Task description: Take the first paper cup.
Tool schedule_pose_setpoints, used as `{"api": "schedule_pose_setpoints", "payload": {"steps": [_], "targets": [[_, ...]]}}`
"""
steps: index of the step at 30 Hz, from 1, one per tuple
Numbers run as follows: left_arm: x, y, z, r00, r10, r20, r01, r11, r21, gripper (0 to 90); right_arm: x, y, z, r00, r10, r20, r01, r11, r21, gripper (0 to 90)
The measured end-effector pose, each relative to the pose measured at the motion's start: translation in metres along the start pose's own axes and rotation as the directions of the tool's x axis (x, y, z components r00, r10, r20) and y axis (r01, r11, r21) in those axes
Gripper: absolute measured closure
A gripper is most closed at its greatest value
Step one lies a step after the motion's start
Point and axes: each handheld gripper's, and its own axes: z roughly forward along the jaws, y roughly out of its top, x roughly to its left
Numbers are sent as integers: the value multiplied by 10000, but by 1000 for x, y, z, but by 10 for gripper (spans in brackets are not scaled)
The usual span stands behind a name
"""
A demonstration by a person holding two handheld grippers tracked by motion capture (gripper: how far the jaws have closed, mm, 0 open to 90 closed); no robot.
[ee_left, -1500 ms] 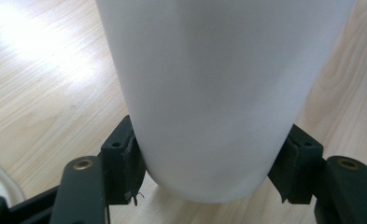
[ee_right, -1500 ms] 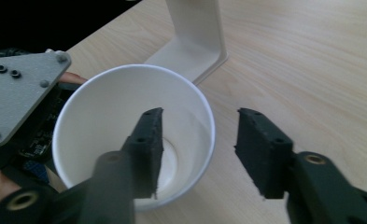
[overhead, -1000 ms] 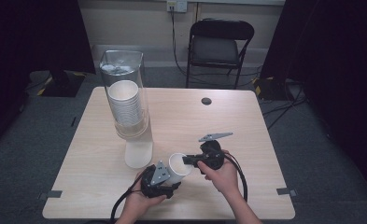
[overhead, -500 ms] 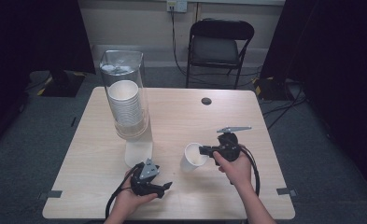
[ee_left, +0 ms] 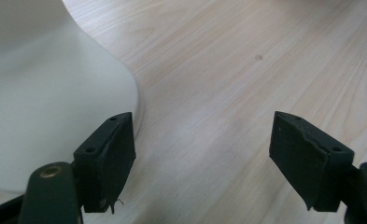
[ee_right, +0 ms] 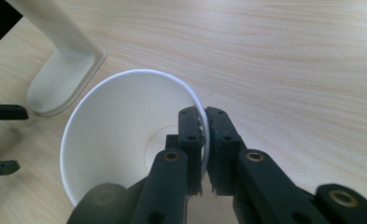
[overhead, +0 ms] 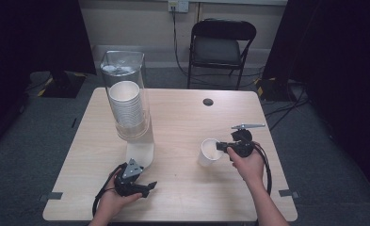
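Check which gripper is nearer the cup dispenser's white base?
Left. The left gripper sits just in front of the dispenser base, jaws open and empty beside it. The right gripper is off across the table, jaws shut on the paper cup rim.

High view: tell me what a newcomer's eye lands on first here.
The tall clear cup dispenser at the table's left, loaded with stacked white cups, stands out most. Next comes the single white paper cup toward the right, its rim pinched by the right gripper. The left gripper, near the front edge, has jaws open with nothing between them.
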Motion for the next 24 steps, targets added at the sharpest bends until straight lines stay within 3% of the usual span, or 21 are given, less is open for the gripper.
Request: {"api": "schedule_pose_setpoints", "payload": {"steps": [3,8,12,16,17,21,23,24], "targets": [[2,-2,-3,10000,-16,27,16,10000,-37,225,-5,2,5,9990,127,417,-128,9999,33,853],[3,-4,-3,9999,-135,23,136,9998,-154,225,-7,3,9,9980,180,608,-180,9998,-14,836],[4,-5,-4,9999,-169,9,169,9998,-94,228,-7,3,12,9962,-35,874,32,10000,41,801],[6,-6,-5,10000,-69,-45,69,9999,-108,228,-7,3,9,9962,138,860,-122,9997,-196,708],[5,-6,-6,9998,-203,-37,203,9998,-78,228,-7,3,4,9968,188,774,-153,9988,-458,628],[7,-8,-5,9997,-211,-84,210,9998,-51,228,-7,2,-5,9975,213,672,-153,9960,-880,557],[7,-8,-5,9996,-262,-85,262,9996,-70,229,-6,0,-13,9980,29,626,43,9935,-1137,510],[7,-8,-5,9996,-272,-107,271,9996,-97,229,-7,-3,-19,9969,-176,768,283,9896,-1408,436]]}}
